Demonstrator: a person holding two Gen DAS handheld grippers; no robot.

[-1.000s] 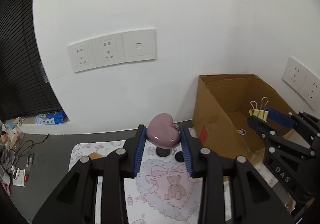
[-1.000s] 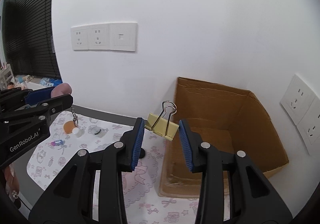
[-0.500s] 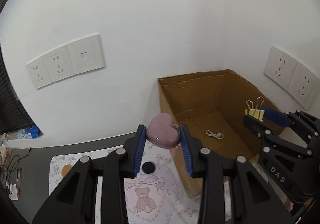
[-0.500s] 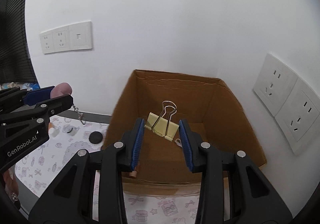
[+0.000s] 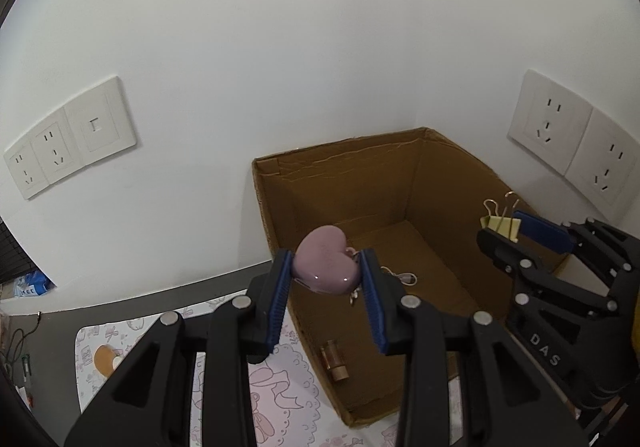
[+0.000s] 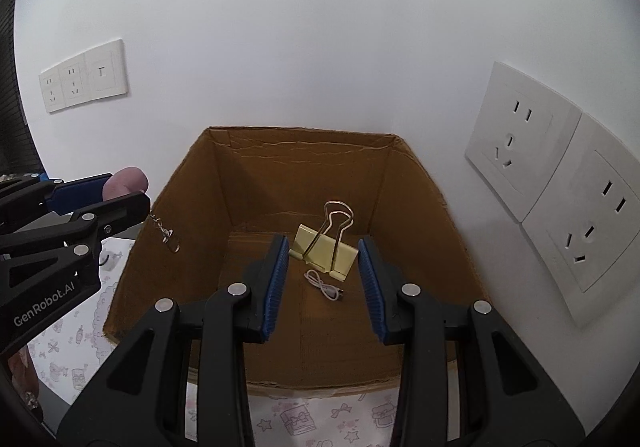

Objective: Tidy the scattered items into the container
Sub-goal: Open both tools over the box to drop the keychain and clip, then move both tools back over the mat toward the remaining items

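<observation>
My left gripper (image 5: 326, 267) is shut on a glossy pink heart keychain (image 5: 325, 264) and hovers at the left rim of the open cardboard box (image 5: 340, 183). In the right wrist view the heart (image 6: 128, 179) shows at the left, its chain and ring (image 6: 166, 233) dangling by the box's left wall. My right gripper (image 6: 323, 247) is shut on a yellow binder clip (image 6: 325, 252) with gold handles, above the inside of the box (image 6: 304, 167). The left wrist view shows this gripper (image 5: 516, 235) and clip (image 5: 502, 225) at the right. A white cable (image 6: 324, 287) lies on the box floor.
A small brown cylinder (image 5: 334, 361) lies in the box near its front left corner. A pink patterned mat (image 5: 280, 387) covers the grey desk left of the box, with an orange round item (image 5: 105, 359) on it. Wall sockets (image 5: 68, 155) (image 6: 560, 207) flank the corner.
Both grippers have travelled right from above the mat to the box, each keeping its item. The box now fills the middle of both views.
</observation>
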